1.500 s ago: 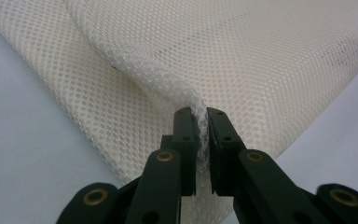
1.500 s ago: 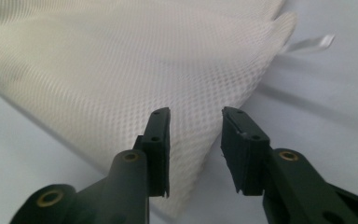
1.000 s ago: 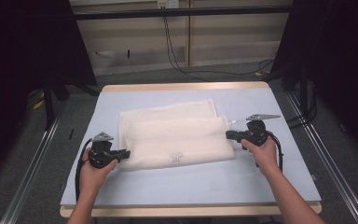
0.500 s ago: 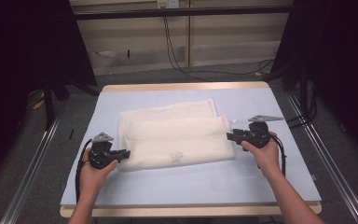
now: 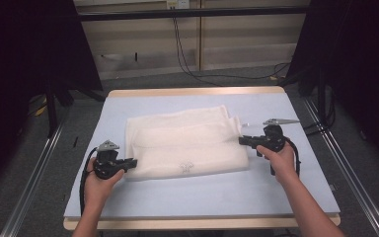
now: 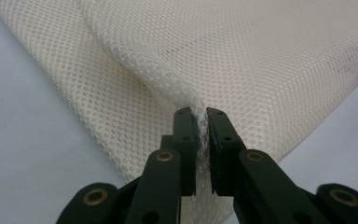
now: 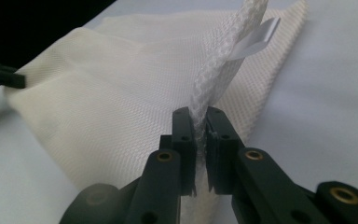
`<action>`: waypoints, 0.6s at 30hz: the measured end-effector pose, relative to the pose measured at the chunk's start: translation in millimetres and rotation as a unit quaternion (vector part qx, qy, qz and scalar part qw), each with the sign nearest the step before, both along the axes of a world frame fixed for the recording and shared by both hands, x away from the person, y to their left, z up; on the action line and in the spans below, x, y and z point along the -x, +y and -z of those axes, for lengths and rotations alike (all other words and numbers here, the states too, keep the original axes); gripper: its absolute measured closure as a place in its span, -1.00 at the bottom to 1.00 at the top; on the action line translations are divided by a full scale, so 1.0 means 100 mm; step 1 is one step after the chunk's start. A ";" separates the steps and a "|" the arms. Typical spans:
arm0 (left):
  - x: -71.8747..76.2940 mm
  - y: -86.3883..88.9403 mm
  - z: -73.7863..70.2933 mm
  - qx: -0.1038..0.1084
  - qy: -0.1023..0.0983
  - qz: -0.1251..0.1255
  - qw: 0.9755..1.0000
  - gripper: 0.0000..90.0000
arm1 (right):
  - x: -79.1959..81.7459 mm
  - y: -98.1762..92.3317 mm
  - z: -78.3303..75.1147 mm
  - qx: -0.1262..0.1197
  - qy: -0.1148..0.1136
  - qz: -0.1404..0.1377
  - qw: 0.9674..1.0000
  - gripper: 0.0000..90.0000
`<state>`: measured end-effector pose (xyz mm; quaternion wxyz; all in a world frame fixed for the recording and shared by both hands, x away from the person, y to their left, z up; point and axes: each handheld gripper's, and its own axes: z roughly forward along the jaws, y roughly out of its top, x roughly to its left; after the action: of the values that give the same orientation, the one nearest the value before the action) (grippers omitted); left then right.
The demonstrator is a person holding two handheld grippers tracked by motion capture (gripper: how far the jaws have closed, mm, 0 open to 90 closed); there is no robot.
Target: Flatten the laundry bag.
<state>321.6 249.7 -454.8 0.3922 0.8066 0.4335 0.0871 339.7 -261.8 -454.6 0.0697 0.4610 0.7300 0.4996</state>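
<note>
Folded mesh cloth lying mid-tabletop, its long axis running left to right between the two tools. Left tool clenched on the near-left corner; right tool, jaws having just been closing, pinches a bunched fold at the right end beside a white tag. Each hand is nearest its own end, so the cloth spans them.

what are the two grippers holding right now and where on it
Both hold the white mesh cloth: left gripper pinches its near-left corner fold, right gripper its right edge.
</note>
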 end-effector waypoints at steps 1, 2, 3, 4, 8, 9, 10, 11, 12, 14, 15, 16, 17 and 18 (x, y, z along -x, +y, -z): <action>0.00 0.00 0.00 0.000 0.000 0.000 1.000 0.85 | 0.00 0.00 0.00 0.000 0.000 0.000 1.000 0.85; 0.03 -0.01 0.00 -0.004 -0.004 0.000 1.000 0.85 | 0.09 -0.04 -0.03 -0.004 -0.017 -0.021 1.000 0.85; 0.03 -0.01 0.00 -0.004 -0.004 0.000 1.000 0.85 | 0.09 -0.04 -0.03 -0.004 -0.017 -0.021 1.000 0.85; 0.05 -0.01 0.00 -0.007 -0.007 0.000 1.000 0.85 | 0.14 -0.06 -0.03 -0.003 -0.024 -0.027 0.999 0.85; 0.13 -0.05 -0.04 -0.004 -0.028 -0.011 1.000 0.85 | 0.37 -0.10 -0.03 -0.002 -0.055 -0.062 0.997 0.85; 0.13 -0.05 -0.04 -0.004 -0.028 -0.011 1.000 0.85 | 0.37 -0.10 -0.03 -0.002 -0.055 -0.062 0.997 0.85; 0.14 -0.05 -0.04 -0.001 -0.028 -0.010 1.000 0.85 | 0.42 -0.10 -0.02 -0.002 -0.057 -0.070 0.996 0.85; 0.17 -0.04 -0.04 0.002 -0.024 -0.009 1.000 0.85 | 0.49 -0.12 -0.01 0.002 -0.056 -0.082 0.995 0.85; 0.17 -0.04 -0.04 0.002 -0.024 -0.009 1.000 0.85 | 0.49 -0.12 -0.01 0.002 -0.056 -0.082 0.995 0.85; 0.21 0.00 -0.02 0.009 -0.014 -0.007 1.000 0.84 | 0.58 -0.14 0.00 0.009 -0.055 -0.099 0.994 0.86; 0.21 0.00 -0.02 0.009 -0.014 -0.007 1.000 0.84 | 0.58 -0.14 0.00 0.009 -0.055 -0.099 0.994 0.86; 0.22 0.00 -0.01 0.013 -0.012 -0.007 1.000 0.84 | 0.61 -0.13 0.00 0.014 -0.053 -0.107 0.993 0.86; 0.25 0.02 0.00 0.014 -0.006 -0.004 1.000 0.84 | 0.65 -0.11 0.03 0.030 -0.048 -0.124 0.991 0.86; 0.25 0.02 0.00 0.014 -0.006 -0.004 1.000 0.83 | 0.67 -0.11 0.05 0.032 -0.042 -0.126 0.991 0.86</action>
<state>296.9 251.7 -454.6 0.4058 0.7987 0.4357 0.0877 272.8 -272.5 -459.9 0.0521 0.3416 0.7941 0.4999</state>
